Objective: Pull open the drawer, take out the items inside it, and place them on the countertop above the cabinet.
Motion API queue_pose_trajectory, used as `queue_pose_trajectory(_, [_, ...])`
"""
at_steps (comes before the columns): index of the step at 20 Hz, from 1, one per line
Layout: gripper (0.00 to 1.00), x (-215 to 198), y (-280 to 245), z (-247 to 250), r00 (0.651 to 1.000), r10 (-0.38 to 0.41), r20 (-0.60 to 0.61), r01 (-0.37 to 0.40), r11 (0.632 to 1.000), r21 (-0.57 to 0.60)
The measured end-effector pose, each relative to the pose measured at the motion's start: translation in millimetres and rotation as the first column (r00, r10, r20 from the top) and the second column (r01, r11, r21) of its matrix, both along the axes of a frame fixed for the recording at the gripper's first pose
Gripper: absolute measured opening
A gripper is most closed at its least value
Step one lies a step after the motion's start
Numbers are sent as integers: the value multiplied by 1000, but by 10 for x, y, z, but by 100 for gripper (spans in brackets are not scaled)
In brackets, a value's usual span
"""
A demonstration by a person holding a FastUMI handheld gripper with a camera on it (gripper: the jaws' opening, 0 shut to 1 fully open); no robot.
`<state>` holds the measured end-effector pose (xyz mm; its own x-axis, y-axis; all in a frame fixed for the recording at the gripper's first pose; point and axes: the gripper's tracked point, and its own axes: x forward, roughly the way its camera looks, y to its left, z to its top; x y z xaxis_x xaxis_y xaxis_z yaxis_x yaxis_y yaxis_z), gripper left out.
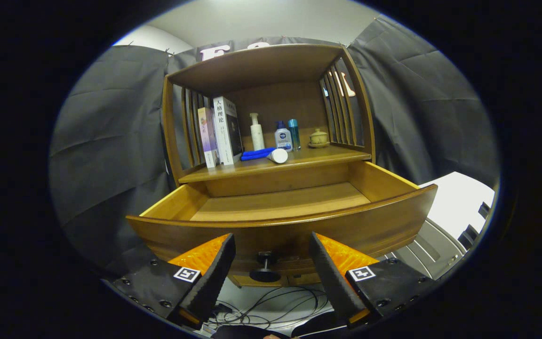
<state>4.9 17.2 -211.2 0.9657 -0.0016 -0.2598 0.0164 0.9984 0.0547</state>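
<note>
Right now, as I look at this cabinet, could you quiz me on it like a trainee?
1. True or false: the drawer stands pulled open.
2. What sits between the gripper fingers? A) a book B) the drawer knob C) a bottle
3. Fill in: the blue tube lies on the ____.

Key: 1 true. 2 B; fingers are open, not touching it. 3 countertop.

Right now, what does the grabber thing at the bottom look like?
The gripper has two wedge-shaped fingers that taper toward their tips, with a rough, grainy inner face. Behind each finger sits a flat plate with small round screws and a square black-and-white marker, like a little code sticker. The fingers stand apart, either side of the drawer's dark knob.
</note>
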Motion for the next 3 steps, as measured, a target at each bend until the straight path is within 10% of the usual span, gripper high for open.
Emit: queue_pose_trajectory(3, [98, 58, -38, -151, 999, -21, -26, 21, 1000, -16])
